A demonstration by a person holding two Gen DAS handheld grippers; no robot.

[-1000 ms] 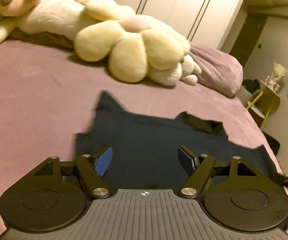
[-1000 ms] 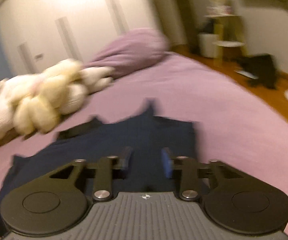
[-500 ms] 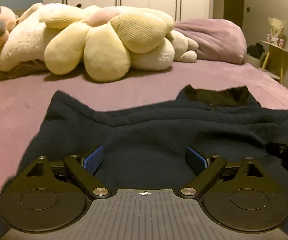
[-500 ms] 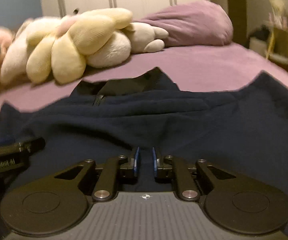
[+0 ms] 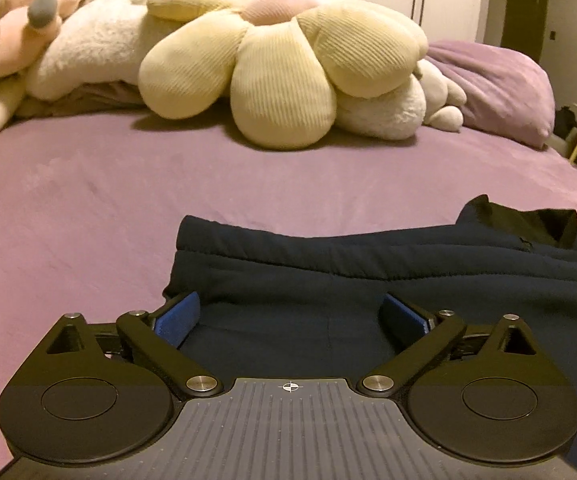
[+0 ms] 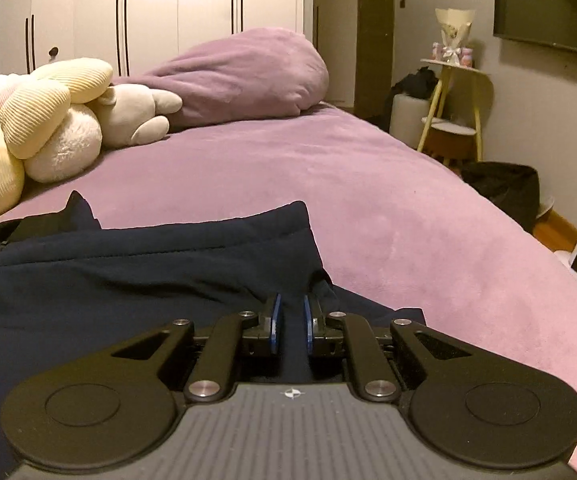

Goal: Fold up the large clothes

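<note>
Garment: navy top (image 5: 388,276) lies spread on your purple bed (image 5: 88,200), near its front edge; collar and zip (image 6: 4,236) point toward the plush toys
Fold state: you have a thick band doubled along the far side, running across both views; the rest lies flat with soft creases, so I judge one fold roughly in place
Left to do: the wide body under both tools looks unfolded; you likely need more folds to get a compact stack
Left gripper (image 5: 292,316): jaws opening, nearly at full spread; blue pads (image 5: 178,316) hover over the left edge of the cloth, nothing pinched
Right gripper (image 6: 290,320): jaws nearly together with a narrow slit; dark fabric shows in the gap, near the right corner of the top, but you cannot tell whether the pads actually pinch it
Containers: none on the bed; nothing here for you to fill or empty
Bed clutter: flower cushion (image 5: 288,64) and plush toys (image 5: 68,32) sit well apart from the top; purple pillow (image 6: 240,76) beyond them
</note>
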